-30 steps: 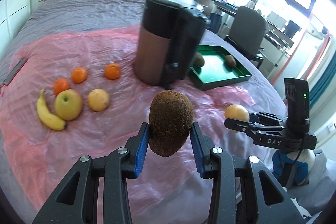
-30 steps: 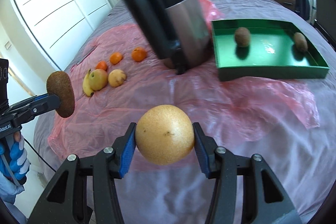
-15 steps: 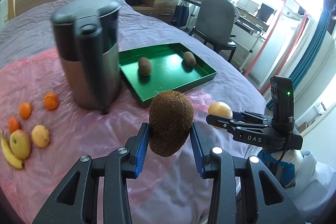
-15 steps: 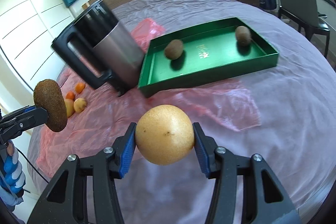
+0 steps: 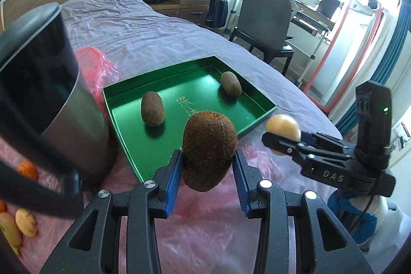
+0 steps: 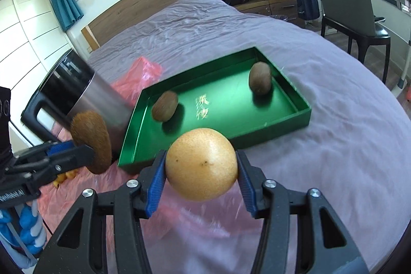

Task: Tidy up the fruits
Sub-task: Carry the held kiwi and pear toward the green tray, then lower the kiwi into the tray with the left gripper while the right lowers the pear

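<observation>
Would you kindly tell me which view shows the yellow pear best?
The right wrist view: the yellow pear fills the centre, held in the right gripper. The left wrist view shows it small, partly hidden behind that gripper.

"DAS" on R gripper [image 5: 282, 143] body.

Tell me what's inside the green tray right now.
Two kiwis lie apart on the green tray floor, around gold lettering. The near strip hides behind the held pear.

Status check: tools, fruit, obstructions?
Left tool shut on kiwi. Right tool shut on yellow fruit. Green tray ahead; kettle beside it.
</observation>
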Tool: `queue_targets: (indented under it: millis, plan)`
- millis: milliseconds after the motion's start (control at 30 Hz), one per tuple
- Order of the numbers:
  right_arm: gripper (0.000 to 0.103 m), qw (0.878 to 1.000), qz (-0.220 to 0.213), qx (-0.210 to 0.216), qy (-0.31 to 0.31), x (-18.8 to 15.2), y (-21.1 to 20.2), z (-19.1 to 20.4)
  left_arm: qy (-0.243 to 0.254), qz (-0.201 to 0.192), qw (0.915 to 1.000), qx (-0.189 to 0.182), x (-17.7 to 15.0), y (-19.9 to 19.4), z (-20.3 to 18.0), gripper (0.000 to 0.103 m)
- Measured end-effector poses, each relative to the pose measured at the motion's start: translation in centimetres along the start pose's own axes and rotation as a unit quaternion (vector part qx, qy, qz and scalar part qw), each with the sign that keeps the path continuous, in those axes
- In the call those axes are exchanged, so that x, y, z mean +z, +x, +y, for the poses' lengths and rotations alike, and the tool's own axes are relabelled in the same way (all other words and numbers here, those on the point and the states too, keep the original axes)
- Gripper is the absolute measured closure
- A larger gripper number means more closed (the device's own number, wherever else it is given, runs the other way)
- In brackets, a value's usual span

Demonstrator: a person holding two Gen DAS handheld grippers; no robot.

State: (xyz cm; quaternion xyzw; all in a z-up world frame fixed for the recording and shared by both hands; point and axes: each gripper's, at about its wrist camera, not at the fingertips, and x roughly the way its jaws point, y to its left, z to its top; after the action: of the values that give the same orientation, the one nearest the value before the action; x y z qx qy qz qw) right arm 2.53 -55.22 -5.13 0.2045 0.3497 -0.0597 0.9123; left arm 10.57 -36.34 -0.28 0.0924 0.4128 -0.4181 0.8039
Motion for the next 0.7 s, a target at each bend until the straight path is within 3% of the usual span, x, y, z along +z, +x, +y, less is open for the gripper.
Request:
queue_targets:
  millis: [333,700]
  plan:
    - [0.024,1.000,-0.018,-0.015,-0.008,4.3,4.4,-1.4,-0.002,0.020,0.9990,0.041,1.0,5.6,1.7,0.069]
    - [0.024,0.997,0.012,-0.062,-0.048,5.4,9.6,-2.2,-0.013,0.039,0.9981,0.046,0.4,8.7,2.9,0.069]
